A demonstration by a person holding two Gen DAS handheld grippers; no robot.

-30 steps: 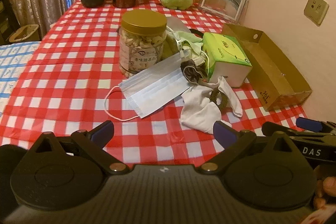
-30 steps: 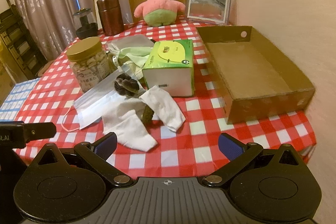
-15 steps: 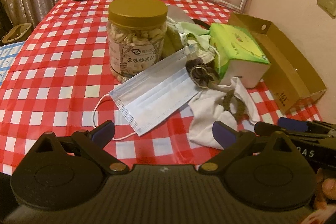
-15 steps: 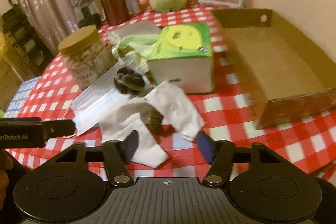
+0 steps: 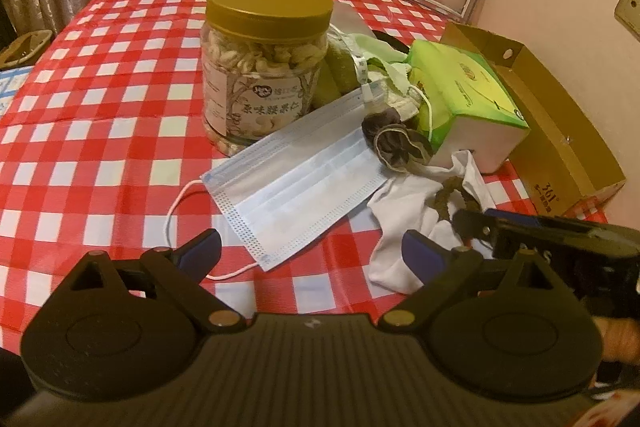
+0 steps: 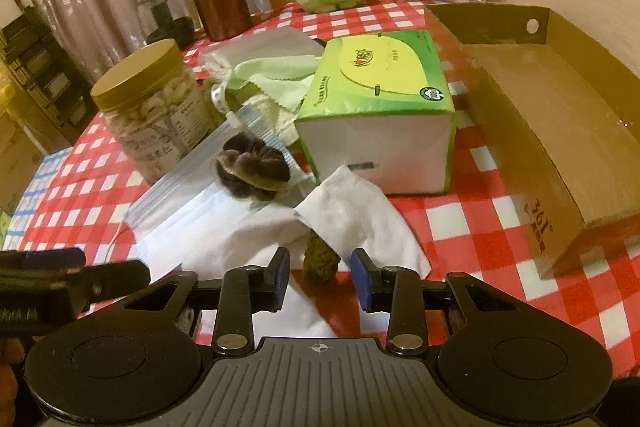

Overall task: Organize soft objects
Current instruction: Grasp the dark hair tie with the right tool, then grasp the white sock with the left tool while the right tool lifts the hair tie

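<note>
1. The left gripper (image 5: 310, 253) hovers low over the checked tablecloth (image 5: 100, 147) with its fingers wide apart and nothing between them; a blue surgical mask (image 5: 296, 183) lies just ahead of them, its long axis slanting from near left to far right.
2. The right gripper (image 6: 320, 277) has its fingers partly closed but still apart, straddling an olive scrunchie (image 6: 322, 259) on a white sock (image 6: 352, 215); neither pad appears to touch it yet.
3. The scrunchie's long axis runs roughly straight ahead, away from the gripper; the sock's upper fold points toward the tissue box (image 6: 380, 107) beyond.
4. Closing well likely means lowering slightly and catching the scrunchie alone, not the fabric beneath.
5. The open cardboard box (image 6: 540, 115), ahead and right, looks the likely destination.
</note>
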